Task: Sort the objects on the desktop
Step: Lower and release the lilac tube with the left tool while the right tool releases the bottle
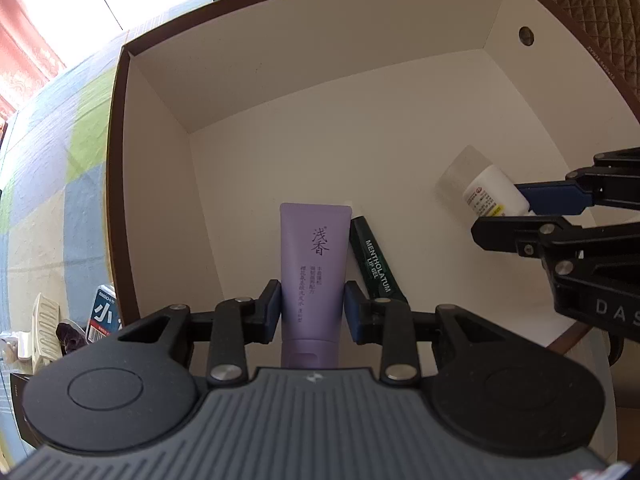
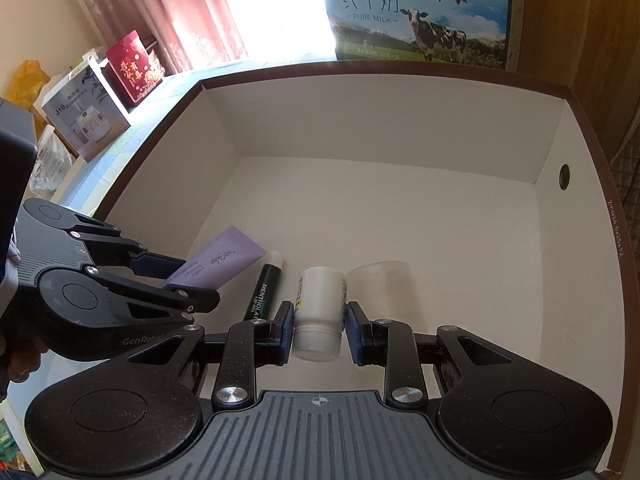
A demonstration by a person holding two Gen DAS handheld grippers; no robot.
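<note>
At lower centre of my left view, my left gripper (image 1: 312,308) pinches the purple tube (image 1: 313,264) over the white box (image 1: 160,152); the green lip gel (image 1: 374,266) lies beside it; at lower centre of my right view, my right gripper (image 2: 318,330) clamps the white bottle (image 2: 319,312) beside a clear cup (image 2: 382,284).

Tube cap (image 1: 304,354) behind gripper body.

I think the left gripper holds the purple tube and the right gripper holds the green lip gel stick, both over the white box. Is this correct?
Not quite. The right gripper holds the small white bottle, not the green lip gel stick, which lies on the floor of the white box; the right wrist view shows this. The left gripper does hold the purple tube.
</note>
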